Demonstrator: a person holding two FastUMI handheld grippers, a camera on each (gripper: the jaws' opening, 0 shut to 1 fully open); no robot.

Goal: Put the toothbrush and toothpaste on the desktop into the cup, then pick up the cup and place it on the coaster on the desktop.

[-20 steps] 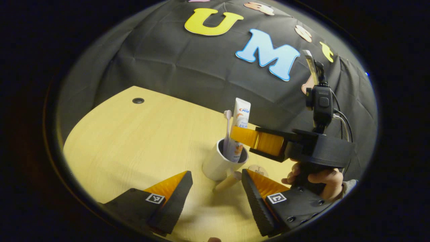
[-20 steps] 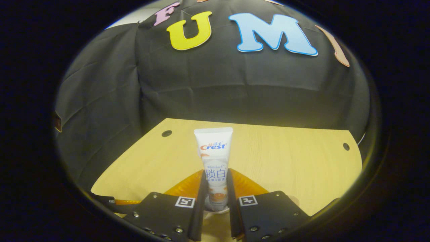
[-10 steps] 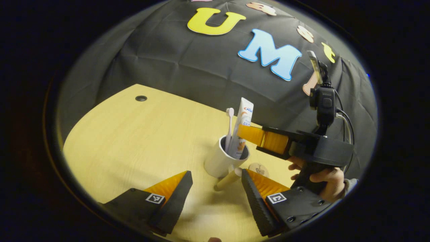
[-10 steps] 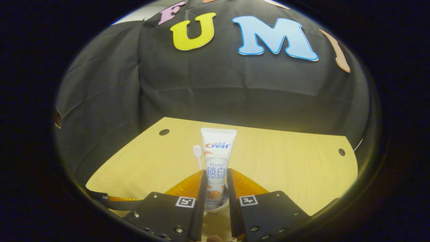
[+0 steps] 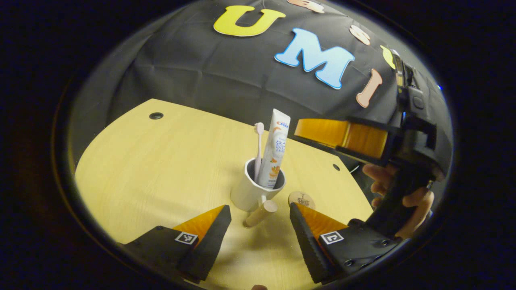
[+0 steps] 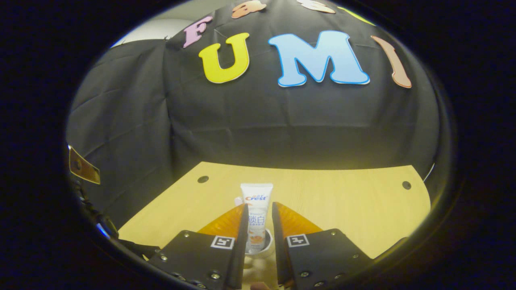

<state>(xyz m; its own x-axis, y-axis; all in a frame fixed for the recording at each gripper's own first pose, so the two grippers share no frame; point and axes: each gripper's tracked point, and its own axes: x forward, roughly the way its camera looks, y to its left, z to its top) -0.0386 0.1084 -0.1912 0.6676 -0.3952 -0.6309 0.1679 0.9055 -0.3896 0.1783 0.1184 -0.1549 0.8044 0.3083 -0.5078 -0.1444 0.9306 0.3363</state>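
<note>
A white cup with a wooden handle stands on the desk. The toothbrush and the toothpaste tube stand upright in it. A small round coaster lies just right of the cup. My left gripper is open, its fingers on either side of the handle and short of the cup. My right gripper, held by a hand, hovers up and to the right of the tube, apart from it. In the right gripper view, the tube shows farther off through the narrow gap of the right gripper.
The light wooden desk has cable holes at the back left and right. Bare desk stretches left of the cup. The black cloth wall rises right behind the desk's far edge.
The right gripper let go of the toothpaste, which now stands in the cup, and drew back up and to the right. The left gripper has barely moved.
</note>
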